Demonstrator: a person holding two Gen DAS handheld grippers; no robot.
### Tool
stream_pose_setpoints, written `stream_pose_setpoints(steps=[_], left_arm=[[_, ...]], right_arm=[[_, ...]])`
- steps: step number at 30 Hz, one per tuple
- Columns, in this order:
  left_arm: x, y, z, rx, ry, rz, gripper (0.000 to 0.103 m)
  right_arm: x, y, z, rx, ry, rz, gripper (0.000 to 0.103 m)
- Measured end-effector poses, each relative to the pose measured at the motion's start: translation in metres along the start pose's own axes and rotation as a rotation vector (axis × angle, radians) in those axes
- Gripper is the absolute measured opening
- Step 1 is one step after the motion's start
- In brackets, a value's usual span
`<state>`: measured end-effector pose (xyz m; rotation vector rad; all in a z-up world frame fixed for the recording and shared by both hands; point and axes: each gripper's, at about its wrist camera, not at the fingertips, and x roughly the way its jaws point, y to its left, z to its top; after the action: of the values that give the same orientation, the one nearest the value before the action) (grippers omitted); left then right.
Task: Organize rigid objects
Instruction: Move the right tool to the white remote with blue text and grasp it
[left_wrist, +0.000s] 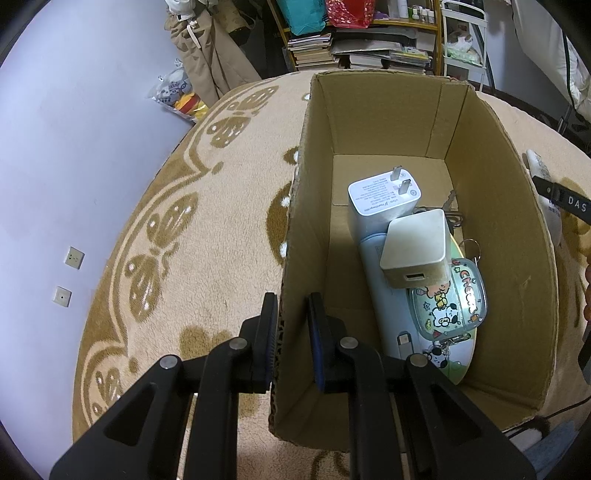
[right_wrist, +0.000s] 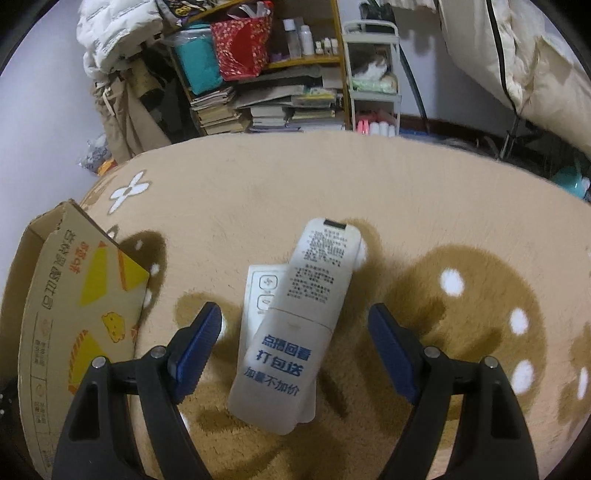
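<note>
My left gripper is shut on the near left wall of an open cardboard box, one finger outside and one inside. In the box lie a white plug charger, a cream USB cube charger, a cartoon keychain case and a pale blue device beneath them. My right gripper stands open over two white remotes stacked on the rug: the upper remote, face down with blue print, lies between the fingers without touching them; the lower remote peeks out at its left.
The box shows at the left of the right wrist view, printed with yellow cheese pictures. A beige rug with brown patterns covers the floor. Bookshelves, bags and hanging clothes stand at the back; a white cart is beside them.
</note>
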<state>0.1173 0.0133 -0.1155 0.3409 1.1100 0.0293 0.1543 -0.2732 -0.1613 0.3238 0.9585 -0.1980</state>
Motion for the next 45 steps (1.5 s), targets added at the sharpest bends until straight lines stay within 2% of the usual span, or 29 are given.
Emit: stream_pose_setpoints(steps=[6,8,16,19,22,24,27,33,40,45], left_arm=[[0.0,0.0,0.0,0.0,0.001,0.002,0.015],[0.0,0.001,0.0,0.0,0.002,0.0,0.015],[-0.001,0.001,0.0,-0.001,0.001,-0.001,0.015],[-0.001,0.001,0.0,0.0,0.0,-0.002,0.015],[-0.001,0.001,0.0,0.0,0.0,-0.002,0.015],[-0.001,0.001,0.0,-0.002,0.001,-0.004,0.015],[-0.001,0.001,-0.001,-0.001,0.001,-0.002,0.015],[-0.001,0.001,0.0,0.002,0.002,-0.001,0.015],[-0.001,0.001,0.0,0.0,0.001,-0.003,0.016],[-0.001,0.001,0.0,0.002,0.001,-0.001,0.015]], right_arm=[[0.011,-0.004,-0.003,-0.012,0.02,-0.025,0.086],[0.014,-0.005,-0.004,0.005,0.026,-0.06,0.086],[0.012,-0.01,-0.012,0.018,0.001,-0.062,0.085],[0.01,-0.009,-0.012,0.021,-0.001,-0.053,0.077],[0.008,-0.004,-0.012,0.003,-0.003,-0.045,0.065],[0.008,0.0,-0.012,-0.007,-0.001,-0.029,0.054],[0.007,0.005,-0.011,-0.02,0.007,-0.034,0.051],[0.004,-0.005,-0.009,0.032,0.029,-0.017,0.045],[0.003,-0.013,-0.01,0.064,0.029,-0.029,0.044],[0.004,-0.027,-0.01,0.137,0.026,-0.018,0.044]])
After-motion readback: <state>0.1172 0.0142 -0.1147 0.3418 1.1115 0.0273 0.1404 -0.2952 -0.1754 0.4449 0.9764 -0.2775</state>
